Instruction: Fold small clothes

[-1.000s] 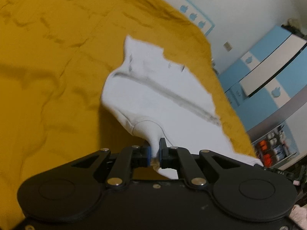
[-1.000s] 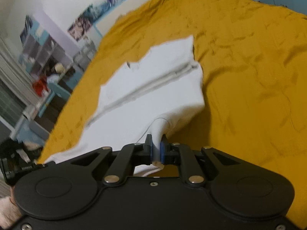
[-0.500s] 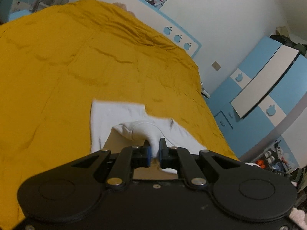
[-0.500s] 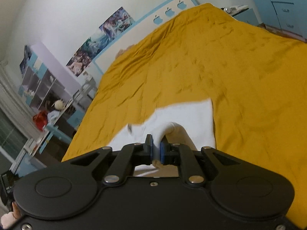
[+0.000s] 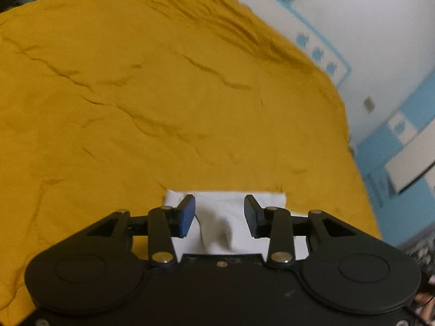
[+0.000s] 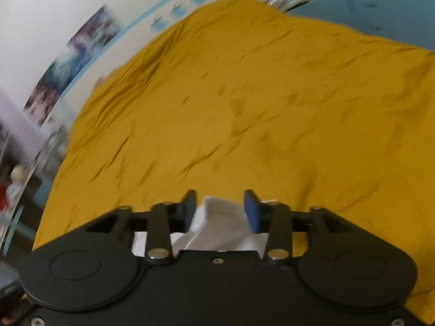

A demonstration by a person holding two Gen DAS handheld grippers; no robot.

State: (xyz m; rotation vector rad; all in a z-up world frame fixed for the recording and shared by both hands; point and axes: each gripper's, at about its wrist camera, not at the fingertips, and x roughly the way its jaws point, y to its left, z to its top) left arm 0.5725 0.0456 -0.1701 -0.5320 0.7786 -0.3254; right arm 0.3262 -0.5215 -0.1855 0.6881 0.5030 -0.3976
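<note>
Lying on the yellow bedspread (image 5: 136, 108), the white garment (image 5: 225, 206) sits directly under both claws. Left wrist view: left claw (image 5: 219, 214) spread wide, blue pads (image 5: 187, 216) apart with a clear gap, nothing pinched. White cloth shows between the fingers and runs on beneath the claw body; its far edge forms a straight line across the bedspread just ahead of the fingertips. A soft crease or bump shows in the cloth between the pads, blurred.

Right wrist view: right claw (image 6: 219, 210) likewise wide, fingers parted. A raised fold of the white garment (image 6: 220, 225) stands up between them; whether it touches the left-hand pad cannot be told, and it is not clamped. More white cloth shows below the linkage on the left side.

Bedspread wrinkled, fills most of both views. Beyond it: white wall with posters (image 6: 68, 62) and a blue-trimmed headboard (image 5: 320, 57) bearing small blue motifs; blue-and-white cabinets (image 5: 407, 141) at the right of the left view. Both frames somewhat blurred.
</note>
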